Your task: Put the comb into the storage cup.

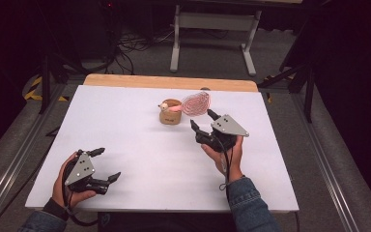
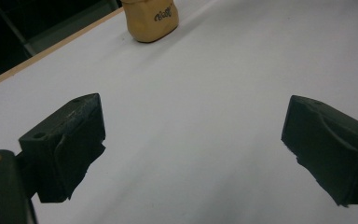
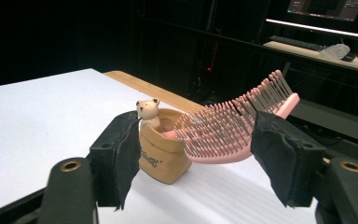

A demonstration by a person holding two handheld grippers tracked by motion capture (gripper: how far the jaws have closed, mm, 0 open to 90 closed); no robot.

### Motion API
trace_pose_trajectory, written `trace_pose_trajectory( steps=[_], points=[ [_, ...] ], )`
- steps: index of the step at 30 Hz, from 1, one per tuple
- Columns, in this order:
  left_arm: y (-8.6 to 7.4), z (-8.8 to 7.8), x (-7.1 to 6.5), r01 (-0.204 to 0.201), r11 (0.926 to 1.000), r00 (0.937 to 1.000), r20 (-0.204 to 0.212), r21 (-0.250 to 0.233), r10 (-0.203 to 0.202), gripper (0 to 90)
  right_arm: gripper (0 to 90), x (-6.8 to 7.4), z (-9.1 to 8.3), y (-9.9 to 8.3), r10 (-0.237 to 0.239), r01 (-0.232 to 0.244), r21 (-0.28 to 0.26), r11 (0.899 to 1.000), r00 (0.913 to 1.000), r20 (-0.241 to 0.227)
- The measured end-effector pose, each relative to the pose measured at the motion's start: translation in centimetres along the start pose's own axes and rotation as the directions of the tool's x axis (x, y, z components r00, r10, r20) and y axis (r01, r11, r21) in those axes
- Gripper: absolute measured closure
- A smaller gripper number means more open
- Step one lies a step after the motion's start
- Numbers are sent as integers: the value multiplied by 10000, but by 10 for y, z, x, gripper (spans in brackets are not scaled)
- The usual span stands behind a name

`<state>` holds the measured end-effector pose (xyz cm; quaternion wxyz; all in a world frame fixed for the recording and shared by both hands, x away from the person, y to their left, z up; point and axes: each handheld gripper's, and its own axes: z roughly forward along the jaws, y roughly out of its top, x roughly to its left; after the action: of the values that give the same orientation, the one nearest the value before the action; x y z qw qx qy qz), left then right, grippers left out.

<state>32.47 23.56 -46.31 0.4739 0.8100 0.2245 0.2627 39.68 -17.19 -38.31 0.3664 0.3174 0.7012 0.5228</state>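
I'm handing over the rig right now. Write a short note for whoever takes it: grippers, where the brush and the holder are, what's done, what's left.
Left gripper: open, holding nothing, parked at the near left of the white table.
Right gripper: open, nothing between its jaws, just short of the brush.
Pink hairbrush: handle end down in the tan bear holder, bristle head leaning out to the side.
Holder: upright, toward the table's far side.
Done: brush is in the holder, released.
Left: probably just back the right gripper away; check that the brush stays propped.
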Motion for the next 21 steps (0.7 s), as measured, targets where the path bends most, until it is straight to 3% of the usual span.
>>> trace_pose_trajectory(
  steps=[21],
  points=[
    [0,1,0,42,10000,10000,29,-17,-42,69,227,9,-6,2,-136,136,-76,9999,9999,64]
  ],
)
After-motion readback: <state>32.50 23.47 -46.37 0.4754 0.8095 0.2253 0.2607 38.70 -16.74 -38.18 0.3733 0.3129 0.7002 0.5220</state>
